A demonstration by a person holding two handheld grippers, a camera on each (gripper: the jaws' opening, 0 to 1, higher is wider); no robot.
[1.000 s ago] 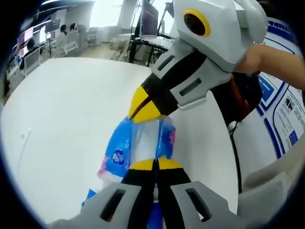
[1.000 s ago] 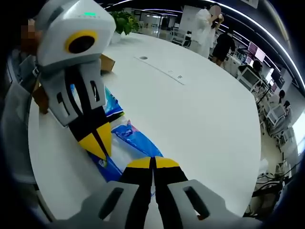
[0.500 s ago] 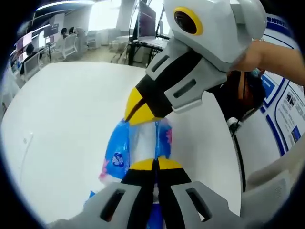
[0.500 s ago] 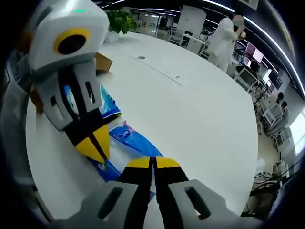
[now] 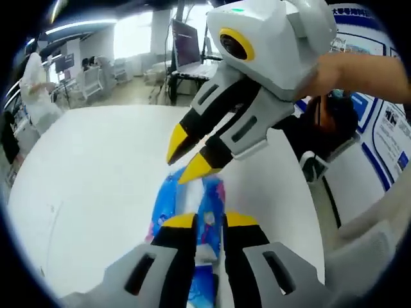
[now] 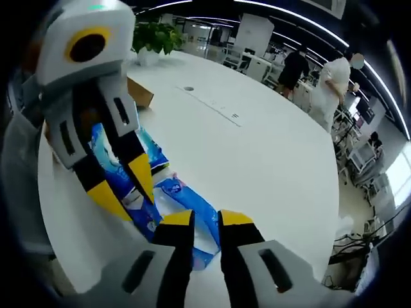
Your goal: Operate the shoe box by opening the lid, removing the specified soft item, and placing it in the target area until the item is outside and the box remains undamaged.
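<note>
Since the blue tissue pack (image 5: 192, 208) on the counter (image 6: 270, 160) looks light, squashy and slick-wrapped, I'd pinch its middle, both my grippers' jaws now apart.

blue-and-white soft pack (image 5: 192, 208) with pink marks, white table (image 6: 270, 154), yellow-tipped black gripper (image 6: 205, 219)

tissue pack (image 5: 192, 212): print unreadable | near end behind left gripper (image 5: 209, 221)

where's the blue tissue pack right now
The blue tissue pack lies on the white table, low and centre in both views, between the open tips of the left gripper and right gripper.
</note>
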